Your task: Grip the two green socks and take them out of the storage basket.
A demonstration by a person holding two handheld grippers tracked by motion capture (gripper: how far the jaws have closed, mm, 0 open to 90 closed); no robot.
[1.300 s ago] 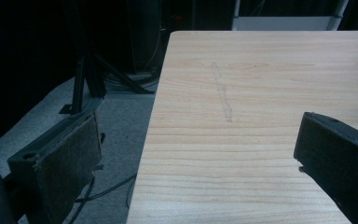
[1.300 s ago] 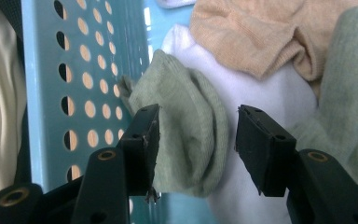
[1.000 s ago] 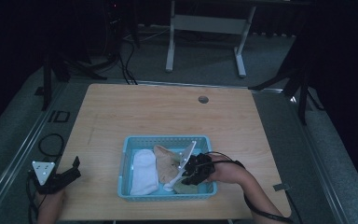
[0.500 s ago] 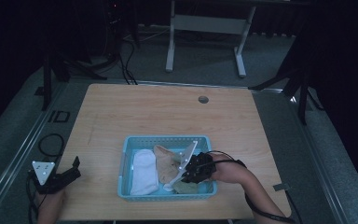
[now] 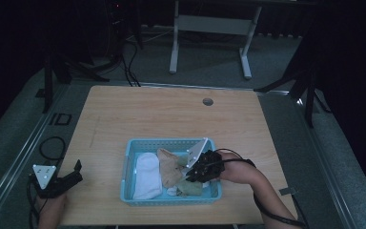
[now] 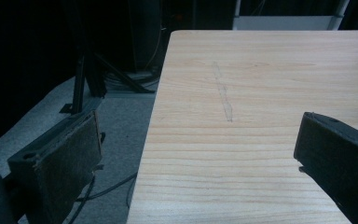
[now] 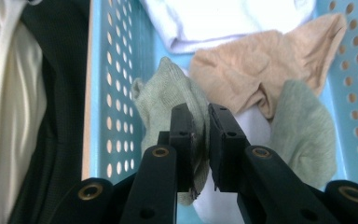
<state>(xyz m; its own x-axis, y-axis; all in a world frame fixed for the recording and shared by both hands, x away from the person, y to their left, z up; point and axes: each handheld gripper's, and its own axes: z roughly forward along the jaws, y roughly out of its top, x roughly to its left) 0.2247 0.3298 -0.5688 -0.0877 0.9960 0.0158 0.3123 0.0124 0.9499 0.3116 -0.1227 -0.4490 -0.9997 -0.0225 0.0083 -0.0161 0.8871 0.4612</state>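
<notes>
A light blue perforated basket [image 5: 126, 167] [image 7: 106, 70] sits at the table's near edge, holding a white cloth [image 5: 147, 174] [image 7: 223, 16], a tan cloth [image 5: 169, 167] [image 7: 256, 70] and pale green socks. My right gripper [image 5: 189, 177] [image 7: 200, 126] reaches into the basket's right side, shut on a green sock [image 7: 161, 95] whose fabric is pinched between the jaws. A second green sock [image 7: 303, 126] lies beside it. My left gripper [image 5: 74, 174] [image 6: 196, 154] hovers at the table's left front corner, jaws wide apart and nothing between them.
The wooden table [image 5: 171, 119] [image 6: 270, 84] has a round cable hole [image 5: 208, 101] near its far edge. Cables [image 5: 47, 148] lie on the floor at the left. A desk frame [image 5: 209, 28] stands beyond the table.
The right gripper has edged slightly deeper toward the basket's near right corner. The left gripper has stayed put.
</notes>
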